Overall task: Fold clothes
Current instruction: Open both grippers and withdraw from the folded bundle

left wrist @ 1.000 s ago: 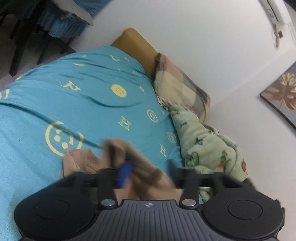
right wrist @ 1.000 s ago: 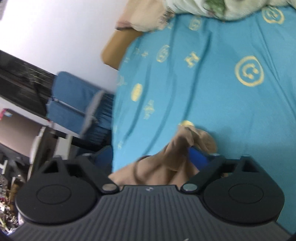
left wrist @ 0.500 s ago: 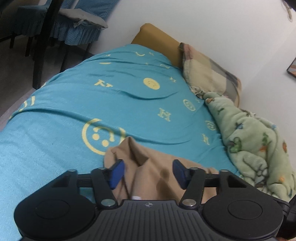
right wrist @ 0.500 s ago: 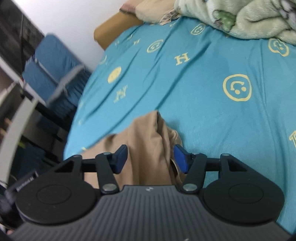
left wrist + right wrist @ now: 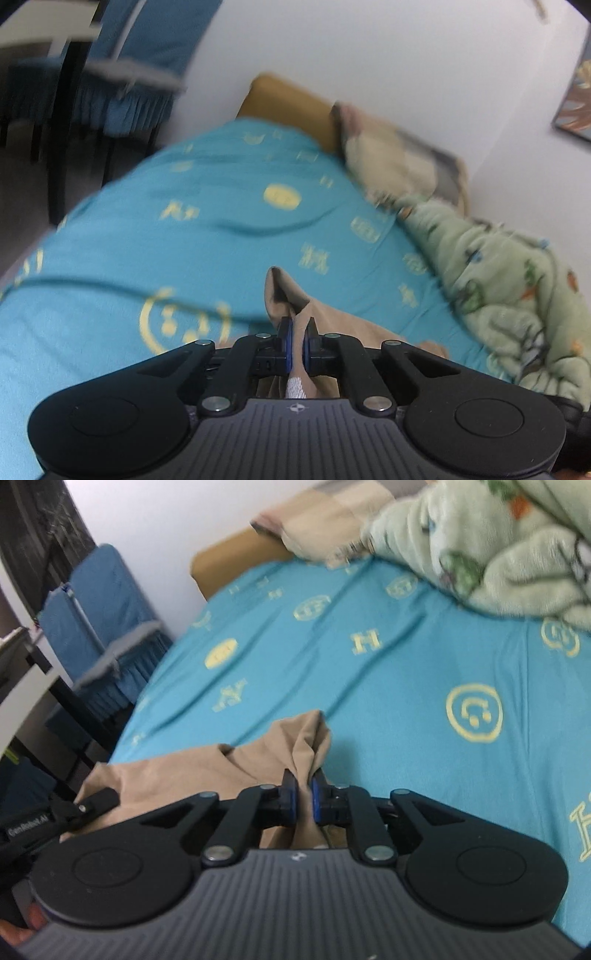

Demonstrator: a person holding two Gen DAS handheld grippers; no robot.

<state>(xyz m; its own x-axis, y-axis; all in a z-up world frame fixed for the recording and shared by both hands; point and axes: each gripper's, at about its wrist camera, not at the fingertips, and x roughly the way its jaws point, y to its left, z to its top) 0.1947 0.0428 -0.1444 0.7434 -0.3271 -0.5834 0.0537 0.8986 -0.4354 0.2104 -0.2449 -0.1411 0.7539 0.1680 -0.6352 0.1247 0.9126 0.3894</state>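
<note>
Your left gripper (image 5: 297, 341) is pinched tight on a fold of the tan garment (image 5: 291, 299); your right gripper (image 5: 303, 800) has a bunched ridge of the same cloth between its pads, jaws closing. The garment lies crumpled at the near edge of the teal bedsheet (image 5: 388, 686). With 2 small bites, I judge a sharp lift could slip the cloth free, or snag the sheet beneath. Farther off, the green blanket (image 5: 509, 295) crowds your spreading room.

Home bedroom: bed (image 5: 221, 236), pillow (image 5: 388, 155), fleece blanket (image 5: 509, 295).
</note>
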